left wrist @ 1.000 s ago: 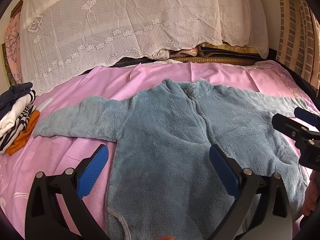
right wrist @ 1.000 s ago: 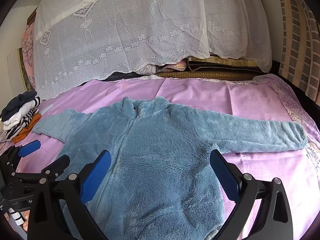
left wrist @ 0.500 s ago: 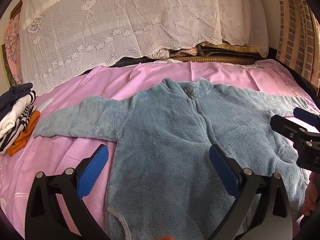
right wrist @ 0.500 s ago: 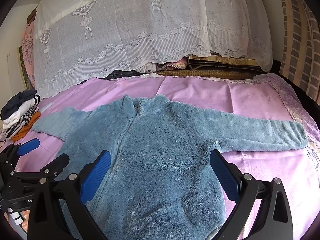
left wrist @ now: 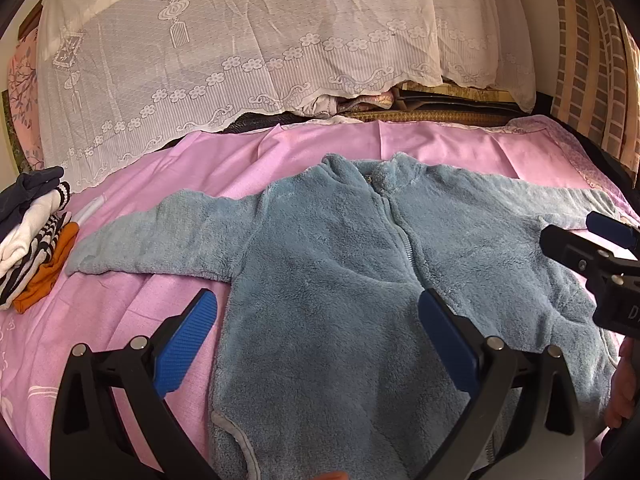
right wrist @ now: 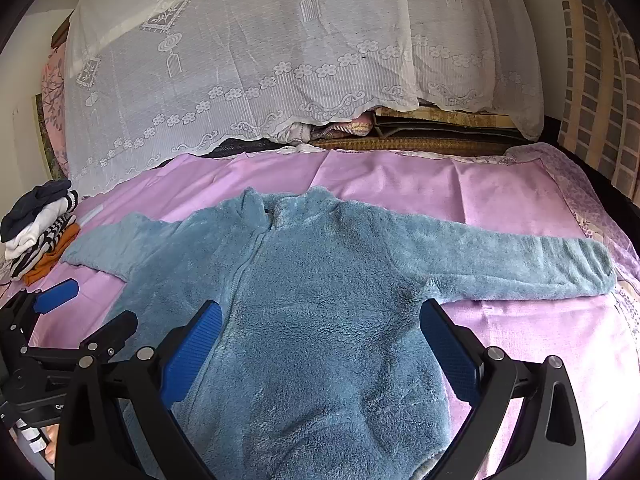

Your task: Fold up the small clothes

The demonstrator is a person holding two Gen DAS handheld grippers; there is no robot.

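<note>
While fingers (left wrist: 188, 336) gape, fleece suit (left wrist: 340, 288) lies flat

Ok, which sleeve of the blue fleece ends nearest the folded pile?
The sleeve on the left gripper's side; its cuff lies beside the folded pile. The other sleeve points away.

We see a bed (right wrist: 400, 188) under a pink sheet (left wrist: 440, 148): blue fleece jacket (right wrist: 320, 320) spread flat mid-bed, folded clothes stack (left wrist: 32, 236) at its left edge.
</note>
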